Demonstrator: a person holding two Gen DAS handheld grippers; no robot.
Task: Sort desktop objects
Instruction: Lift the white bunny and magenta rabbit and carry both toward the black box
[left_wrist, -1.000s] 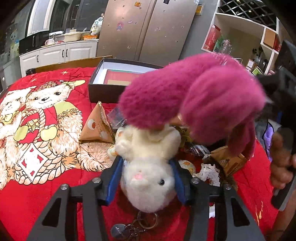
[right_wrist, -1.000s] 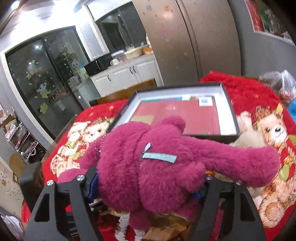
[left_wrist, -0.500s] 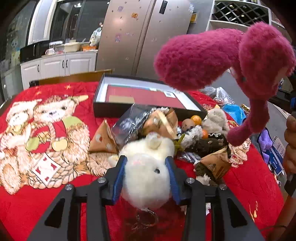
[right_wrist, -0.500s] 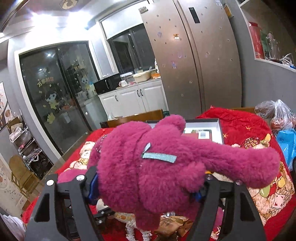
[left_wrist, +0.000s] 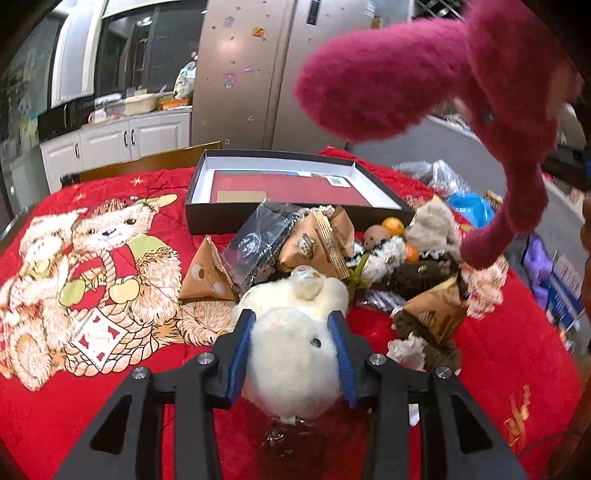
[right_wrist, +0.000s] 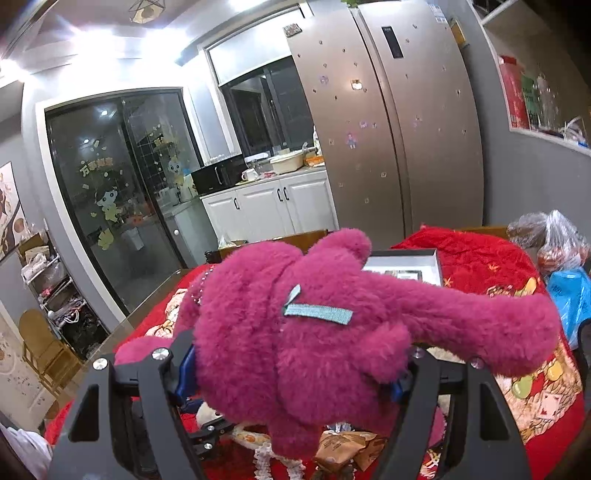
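Left gripper (left_wrist: 291, 334) clamped on white plush (left_wrist: 293, 363), now lifted off the red blanket (left_wrist: 51, 398). Right gripper (right_wrist: 295, 360) clamped on magenta plush (right_wrist: 314, 332), carried higher than before, well above clutter pile (left_wrist: 343, 254) and black box (left_wrist: 221, 218).

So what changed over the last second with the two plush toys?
The right gripper lifted the magenta plush up off the pile; the black box sinks lower in the right wrist view. The left gripper raised the white plush slightly. Both jaws stayed clamped; the pile of packets stayed put.
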